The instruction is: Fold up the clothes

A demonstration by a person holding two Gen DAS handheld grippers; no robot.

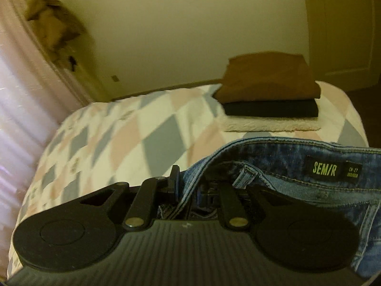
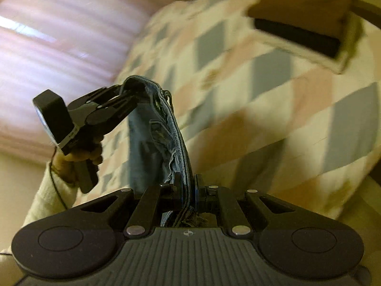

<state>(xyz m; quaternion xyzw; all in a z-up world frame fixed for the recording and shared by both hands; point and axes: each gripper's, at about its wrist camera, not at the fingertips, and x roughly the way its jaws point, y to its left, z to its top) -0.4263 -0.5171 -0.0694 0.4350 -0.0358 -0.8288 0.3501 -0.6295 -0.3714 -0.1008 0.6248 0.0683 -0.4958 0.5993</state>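
Blue jeans (image 1: 297,164) with a black SEM/R label hang stretched between both grippers above the bed. My left gripper (image 1: 188,186) is shut on the waistband, and the denim hides its right finger. In the right wrist view the jeans (image 2: 164,133) run as a taut band from my right gripper (image 2: 188,187), shut on a frayed denim edge, up to the left gripper (image 2: 128,91). A hand (image 2: 81,155) in a pale sleeve holds that left gripper.
The bed carries a cover (image 1: 123,138) of pink, grey and white diamonds. At its far end sits a folded stack (image 1: 269,81): brown on top, then black, then a white fluffy piece. A curtain (image 1: 21,109) hangs at left, with a brown garment (image 1: 52,23) on the wall.
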